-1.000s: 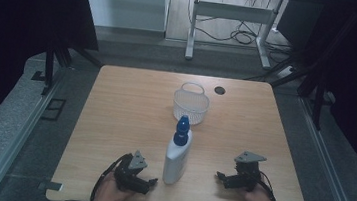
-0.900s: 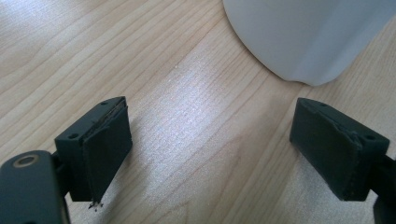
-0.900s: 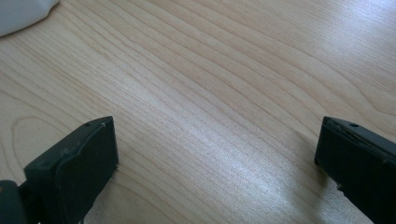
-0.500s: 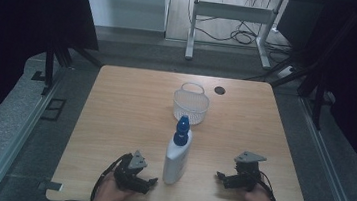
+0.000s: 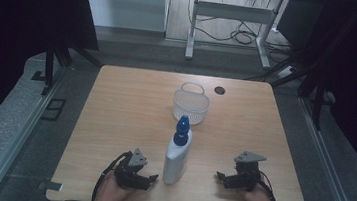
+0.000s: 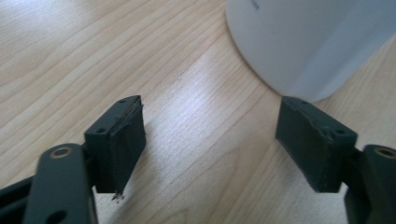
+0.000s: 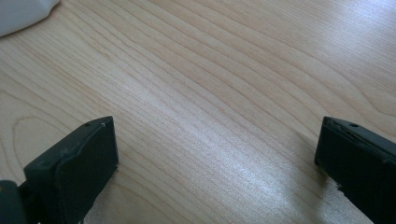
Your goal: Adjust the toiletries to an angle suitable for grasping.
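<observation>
The white bottle (image 5: pixel 177 154) with its blue cap (image 5: pixel 182 129) lies flat on the wooden counter (image 5: pixel 123 125) near the person's edge, cap pointing away toward the basket (image 5: pixel 191 106), between the two hands. The left claw (image 5: pixel 152 178) rests just beside the bottle's base end; in the left gripper view its jaws have just been closing a little, yet they stand apart with bare wood between them and the bottle's rounded bottom (image 6: pixel 289 42) just ahead, off to one side. To my eye the step is the approach for a grasp: it would go best if the claw slides forward and squares up so both pads straddle the body before squeezing, since a round, smooth side could roll away. The right claw (image 5: pixel 220 176) sits well apart, jaws wide over bare wood.

The basket stands upright farther back and looks empty. What the bottle holds I cannot tell.
</observation>
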Demonstrator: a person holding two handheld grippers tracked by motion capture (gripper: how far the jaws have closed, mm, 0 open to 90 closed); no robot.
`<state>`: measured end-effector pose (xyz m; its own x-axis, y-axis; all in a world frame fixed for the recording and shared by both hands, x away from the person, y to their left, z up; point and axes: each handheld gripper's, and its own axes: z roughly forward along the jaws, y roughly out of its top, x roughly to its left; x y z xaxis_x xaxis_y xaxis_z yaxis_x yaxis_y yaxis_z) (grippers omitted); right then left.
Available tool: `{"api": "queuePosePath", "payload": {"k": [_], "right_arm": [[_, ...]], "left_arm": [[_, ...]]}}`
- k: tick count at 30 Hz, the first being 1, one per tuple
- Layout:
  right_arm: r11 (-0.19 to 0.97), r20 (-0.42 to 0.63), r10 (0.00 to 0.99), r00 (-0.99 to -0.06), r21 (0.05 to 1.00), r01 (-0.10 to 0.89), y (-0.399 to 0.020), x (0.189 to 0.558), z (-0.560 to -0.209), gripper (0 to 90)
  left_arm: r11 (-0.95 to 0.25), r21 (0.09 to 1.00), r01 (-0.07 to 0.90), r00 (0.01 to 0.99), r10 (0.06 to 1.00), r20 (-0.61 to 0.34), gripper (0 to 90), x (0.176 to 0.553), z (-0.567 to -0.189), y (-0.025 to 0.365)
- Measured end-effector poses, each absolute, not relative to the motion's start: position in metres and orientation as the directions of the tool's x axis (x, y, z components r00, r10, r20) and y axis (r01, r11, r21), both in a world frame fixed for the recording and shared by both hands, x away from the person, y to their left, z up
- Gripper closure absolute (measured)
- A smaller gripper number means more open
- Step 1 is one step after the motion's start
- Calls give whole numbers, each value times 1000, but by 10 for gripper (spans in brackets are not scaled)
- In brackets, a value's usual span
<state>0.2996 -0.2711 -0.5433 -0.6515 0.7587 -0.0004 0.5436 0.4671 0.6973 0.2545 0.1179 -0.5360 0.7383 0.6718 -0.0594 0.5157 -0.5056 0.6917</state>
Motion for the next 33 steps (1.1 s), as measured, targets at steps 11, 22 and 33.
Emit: {"api": "queuePosePath", "payload": {"k": [11,22,33], "right_arm": [[470,-1,755,-656,697,541,-271,300,-543,0],[471,1,753,-658,697,540,-270,300,-543,0],[473,1,751,-660,698,538,-270,300,-543,0]], "left_arm": [[-503,704,502,741,670,-49,465,253,-530,114],[-514,703,492,758,649,-56,727,255,-529,97],[-552,679,483,777,628,-42,882,256,-534,86]]}}
